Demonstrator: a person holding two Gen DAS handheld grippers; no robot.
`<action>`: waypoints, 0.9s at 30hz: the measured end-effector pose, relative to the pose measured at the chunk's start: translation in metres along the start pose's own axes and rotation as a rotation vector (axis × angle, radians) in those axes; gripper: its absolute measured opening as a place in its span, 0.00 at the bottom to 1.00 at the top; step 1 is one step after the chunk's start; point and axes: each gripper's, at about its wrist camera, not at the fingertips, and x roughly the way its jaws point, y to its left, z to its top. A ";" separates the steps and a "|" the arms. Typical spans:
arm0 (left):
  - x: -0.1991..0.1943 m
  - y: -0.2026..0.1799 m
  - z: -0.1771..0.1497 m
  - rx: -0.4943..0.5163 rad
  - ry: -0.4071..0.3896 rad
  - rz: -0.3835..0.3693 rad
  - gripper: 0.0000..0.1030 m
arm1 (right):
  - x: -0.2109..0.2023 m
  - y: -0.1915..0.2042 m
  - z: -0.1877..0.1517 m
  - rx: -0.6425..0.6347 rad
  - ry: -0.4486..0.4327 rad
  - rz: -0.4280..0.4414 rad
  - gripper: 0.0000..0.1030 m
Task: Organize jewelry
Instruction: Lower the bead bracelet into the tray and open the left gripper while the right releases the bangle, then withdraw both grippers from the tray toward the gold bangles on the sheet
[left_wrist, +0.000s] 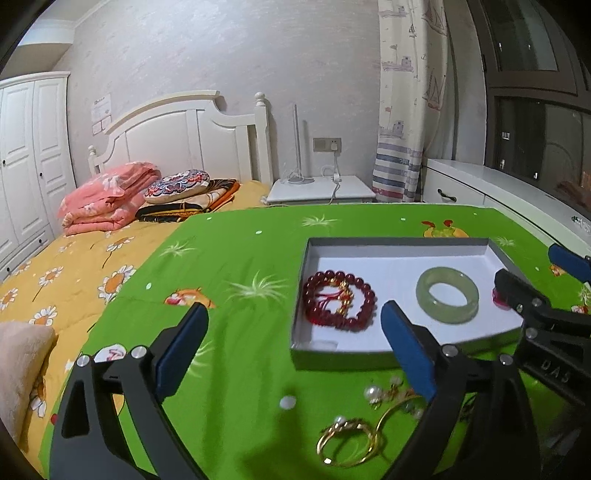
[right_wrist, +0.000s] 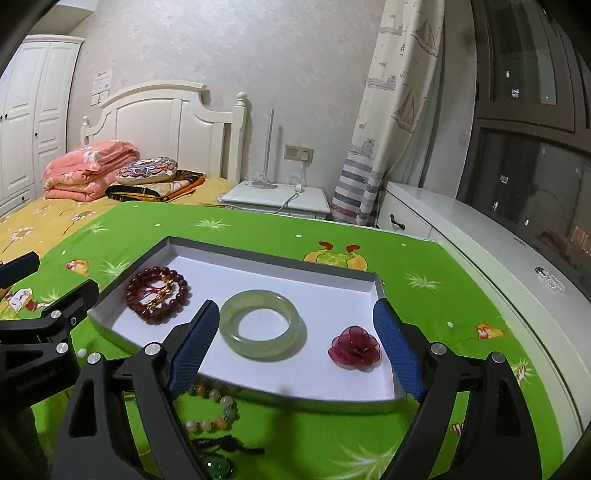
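A shallow white box (left_wrist: 399, 243) (right_wrist: 273, 267) lies on the green cloth. In it are a red bead bracelet (left_wrist: 339, 300) (right_wrist: 158, 295), a pale green jade bangle (left_wrist: 447, 293) (right_wrist: 263, 324) and a red flower brooch (right_wrist: 355, 346). My left gripper (left_wrist: 291, 343) is open and empty, left of the box front. Gold rings and pearl pieces (left_wrist: 364, 424) lie on the cloth below it. My right gripper (right_wrist: 293, 350) is open and empty, over the box front around the bangle and brooch. A multicolour bead bracelet (right_wrist: 214, 410) and a green pendant on a black cord (right_wrist: 218, 461) lie before the box.
The green cloth (left_wrist: 240, 258) covers a table beside a bed with a yellow sheet (left_wrist: 55, 280) on the left. A white cabinet top (right_wrist: 498, 251) runs along the right, with small beads (right_wrist: 550, 277) on it. A nightstand (left_wrist: 321, 188) stands behind.
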 end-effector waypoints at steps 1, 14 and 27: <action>-0.001 0.002 -0.002 -0.002 0.003 -0.001 0.89 | -0.002 0.000 -0.001 -0.003 0.000 -0.002 0.77; -0.025 0.031 -0.024 -0.064 0.038 -0.019 0.92 | -0.018 -0.005 -0.014 0.004 0.013 -0.007 0.78; -0.027 0.045 -0.044 -0.107 0.083 -0.043 0.92 | -0.038 -0.006 -0.035 0.027 0.048 0.054 0.79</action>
